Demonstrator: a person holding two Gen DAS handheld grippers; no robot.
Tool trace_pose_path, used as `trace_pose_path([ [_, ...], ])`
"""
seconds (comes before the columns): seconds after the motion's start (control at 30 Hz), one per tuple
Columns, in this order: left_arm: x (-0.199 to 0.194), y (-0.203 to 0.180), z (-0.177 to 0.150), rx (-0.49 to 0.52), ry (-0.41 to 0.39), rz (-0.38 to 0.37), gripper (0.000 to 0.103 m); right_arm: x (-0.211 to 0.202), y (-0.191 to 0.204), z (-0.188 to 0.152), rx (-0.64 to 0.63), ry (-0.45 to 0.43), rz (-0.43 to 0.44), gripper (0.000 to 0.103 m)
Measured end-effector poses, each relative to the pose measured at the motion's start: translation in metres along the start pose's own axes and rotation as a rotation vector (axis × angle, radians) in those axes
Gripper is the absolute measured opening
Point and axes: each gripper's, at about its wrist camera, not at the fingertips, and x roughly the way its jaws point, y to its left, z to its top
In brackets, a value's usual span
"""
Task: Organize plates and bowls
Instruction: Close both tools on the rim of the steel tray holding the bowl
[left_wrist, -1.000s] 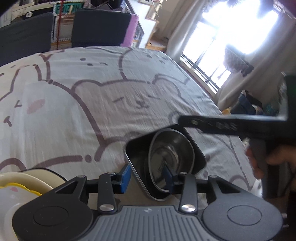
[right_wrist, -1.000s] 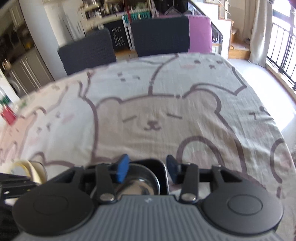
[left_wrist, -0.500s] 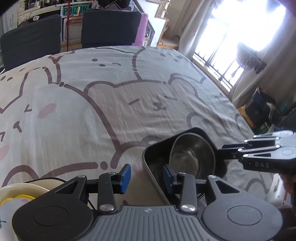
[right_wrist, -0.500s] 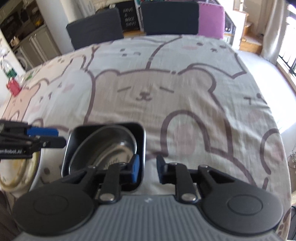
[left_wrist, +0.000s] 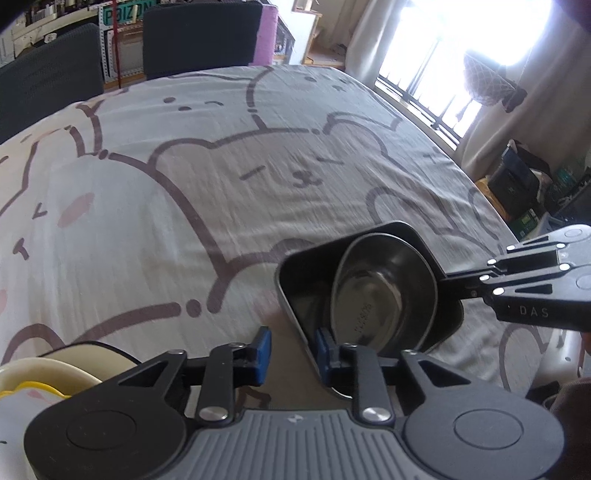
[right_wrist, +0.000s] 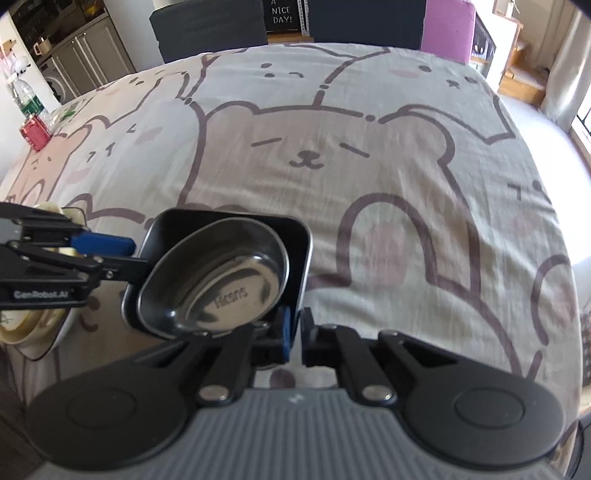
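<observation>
bright daylight | window glare blown out | fisheye edges bent

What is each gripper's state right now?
Left gripper: open, jaws just closing around the black tray rim.
Right gripper: shut on the black tray's rim.

Both grippers pointed steeply down near the table's near edge, facing each other across a tray. The left gripper had just been closing, its blue pads straddling the tray's left wall with a gap still showing on the outer side. The right gripper had just been closing too, and its pads pinched the right wall. A hand showed at the frame's right edge.
</observation>
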Motion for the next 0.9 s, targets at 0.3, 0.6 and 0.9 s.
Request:
trace_pose_path([
  [0.3,0.000,0.005,-0.002,-0.069,0.010,-0.061,0.011,-0.001,-0.011,0.001,0.101,-0.050,0.042,0.008],
  [0.6,0.001,0.019,-0.003,-0.174,0.011,-0.121,0.009,0.011,-0.017,0.005,0.135,-0.014,0.071,0.007],
  [0.9,-0.011,0.027,-0.002,-0.244,-0.029,-0.172,0.008,0.004,-0.023,0.001,0.186,-0.026,0.097,0.007],
])
